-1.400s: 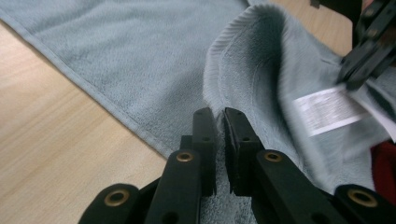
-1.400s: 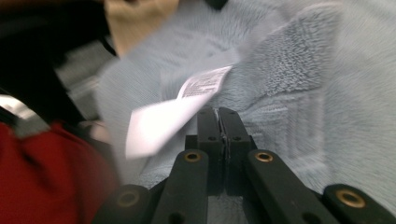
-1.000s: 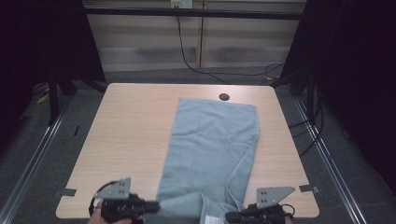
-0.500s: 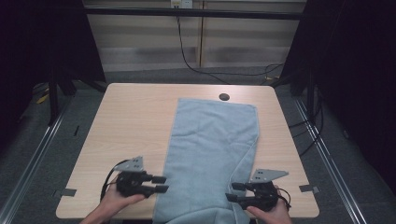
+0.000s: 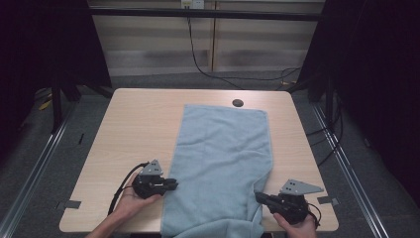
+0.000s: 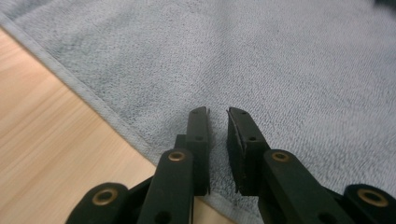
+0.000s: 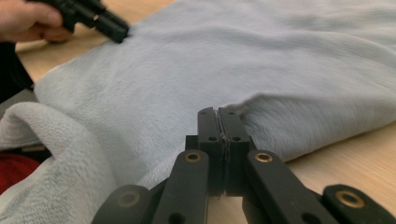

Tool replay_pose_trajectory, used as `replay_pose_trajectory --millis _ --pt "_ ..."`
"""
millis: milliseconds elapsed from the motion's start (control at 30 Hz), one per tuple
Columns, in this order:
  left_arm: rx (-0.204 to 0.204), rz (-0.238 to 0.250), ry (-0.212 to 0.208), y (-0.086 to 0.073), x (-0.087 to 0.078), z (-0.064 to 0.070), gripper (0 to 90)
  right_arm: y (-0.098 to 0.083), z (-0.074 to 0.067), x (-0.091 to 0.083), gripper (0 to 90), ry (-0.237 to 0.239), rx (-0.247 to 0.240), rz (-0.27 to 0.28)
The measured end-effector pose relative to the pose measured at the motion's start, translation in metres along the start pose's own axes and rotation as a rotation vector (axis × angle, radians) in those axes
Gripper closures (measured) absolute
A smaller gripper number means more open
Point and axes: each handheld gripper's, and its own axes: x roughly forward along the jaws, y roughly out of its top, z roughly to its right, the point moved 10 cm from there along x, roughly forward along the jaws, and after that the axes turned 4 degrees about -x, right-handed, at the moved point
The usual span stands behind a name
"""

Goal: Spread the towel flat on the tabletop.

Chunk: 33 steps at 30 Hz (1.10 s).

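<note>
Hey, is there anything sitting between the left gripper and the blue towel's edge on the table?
Nothing visible. The left gripper hangs right over the towel, just inside its hemmed edge, jaws a narrow gap apart with no cloth between them; they have just been closing. Only bare table lies beside that edge.

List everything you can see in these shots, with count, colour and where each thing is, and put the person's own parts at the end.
towel: one, light blue, spread lengthwise down the table's middle, near end hanging over the near edge.
table: one, light wood, centre of the high view.
grommet hole: one, dark, at the table's far edge, just beyond the towel.
tape pieces: two, grey, near corners of the table.
cables: several, black, on the floor behind.
left gripper: one, black, at the towel's left edge, jaws slightly apart.
right gripper: one, black, at the towel's right edge, jaws together.
</note>
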Motion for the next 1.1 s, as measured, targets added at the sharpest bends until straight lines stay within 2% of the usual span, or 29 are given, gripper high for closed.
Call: replay_pose_trajectory --millis 33,67,133,200,267,367,400,433,500,533,567,600,633,700,733,767,833,933,1000,1033,1067,1100 --pt "-0.005 0.006 0.017 -0.004 -0.005 -0.003 79.6 0.000 0.002 0.000 89.3 -0.014 0.002 0.007" --pt "-0.029 0.008 0.023 -0.009 -0.011 -0.007 79.6 0.000 0.004 0.001 89.3 -0.017 0.000 0.009" --pt "-0.043 0.013 0.072 -0.017 -0.024 -0.018 80.4 0.003 0.007 0.004 89.3 -0.029 0.004 0.011" --pt "-0.075 0.027 0.093 -0.023 -0.033 -0.028 81.3 0.006 0.011 0.010 89.2 -0.031 0.009 0.003" --pt "-0.121 0.037 0.110 -0.022 -0.034 -0.041 82.5 0.008 0.019 0.019 89.2 -0.035 0.001 -0.014" --pt "-0.138 0.044 0.150 -0.017 -0.032 -0.055 82.7 0.008 0.033 0.032 89.2 -0.060 0.023 -0.052" --pt "-0.151 0.054 0.156 -0.016 -0.032 -0.058 82.7 0.007 0.035 0.033 88.7 -0.064 0.017 -0.062" --pt "-0.160 0.062 0.164 -0.016 -0.031 -0.060 82.7 0.006 0.036 0.031 88.7 -0.085 0.012 -0.070" --pt "-0.162 0.071 0.173 -0.014 -0.029 -0.062 82.7 0.004 0.038 0.022 88.6 -0.093 0.018 -0.060" --pt "-0.156 0.073 0.197 -0.013 -0.029 -0.064 82.7 0.003 0.040 0.018 90.0 -0.116 0.028 -0.059" --pt "-0.153 0.069 0.204 -0.013 -0.028 -0.064 82.7 -0.001 0.045 0.014 90.0 -0.153 0.017 -0.071" --pt "-0.159 0.062 0.200 -0.012 -0.028 -0.064 82.5 -0.004 0.047 0.012 90.0 -0.161 0.022 -0.078" --pt "-0.185 0.064 0.179 -0.011 -0.027 -0.064 80.1 -0.007 0.051 0.007 88.8 -0.165 0.055 -0.065" --pt "-0.195 0.069 0.107 -0.009 -0.025 -0.059 69.6 0.000 0.047 0.003 82.2 -0.127 0.060 -0.012" --pt "-0.202 0.067 0.088 -0.008 -0.024 -0.058 69.6 0.006 0.041 0.005 80.2 -0.092 0.048 0.005" --pt "-0.205 0.065 0.085 -0.006 -0.022 -0.058 69.8 0.015 0.036 0.009 78.4 -0.081 0.026 0.017" --pt "-0.212 0.083 0.058 0.005 -0.020 -0.059 67.6 0.031 0.026 0.022 75.0 -0.030 0.006 0.028" --pt "-0.208 0.107 0.048 0.022 -0.016 -0.063 65.1 0.051 0.021 0.052 71.8 0.011 -0.053 0.000" --pt "-0.200 0.107 0.074 0.028 -0.012 -0.069 64.6 0.061 0.025 0.073 69.8 0.038 -0.051 -0.015" --pt "-0.199 0.089 0.094 0.025 -0.008 -0.072 65.1 0.063 0.028 0.084 69.8 0.051 -0.045 -0.028" --pt "-0.200 0.063 0.100 0.019 -0.004 -0.074 65.4 0.062 0.032 0.095 69.3 0.043 -0.050 -0.049" --pt "-0.185 0.066 0.103 0.015 -0.002 -0.073 65.4 0.058 0.037 0.106 68.9 0.030 -0.053 -0.079"
